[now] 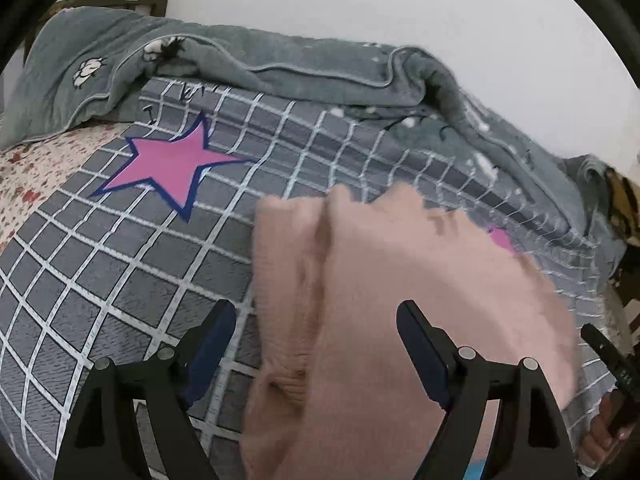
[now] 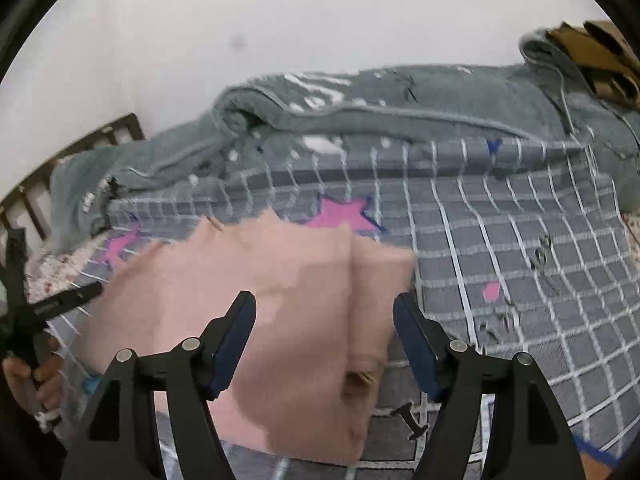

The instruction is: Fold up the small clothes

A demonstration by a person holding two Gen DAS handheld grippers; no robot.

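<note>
The left gripper (image 1: 316,336) hangs low over the bed, its fingers (image 1: 214,336) spread wide apart and holding nothing, with pink cloth lying in the gap between them. The right gripper (image 2: 324,328) is posed the same way, its fingers (image 2: 236,332) wide open and empty above the same cloth. In the right wrist view the person's left hand (image 2: 28,380) shows at the left edge, wrapped round the other tool's handle; in the left wrist view the right hand (image 1: 608,424) shows at the lower right. The pink garment (image 1: 400,300) lies flat on the grey checked blanket (image 1: 120,280) near the bed's front edge, its long axis running from the near edge away toward the wall. It is soft, fuzzy knit, plain pale pink, with a lengthwise crease or seam down it and a small puckered spot near the front; its outline is blurred. A pink star (image 1: 172,164) is printed on the blanket beside it, and a rumpled grey-green quilt (image 1: 280,64) is heaped along the far edge.
</note>
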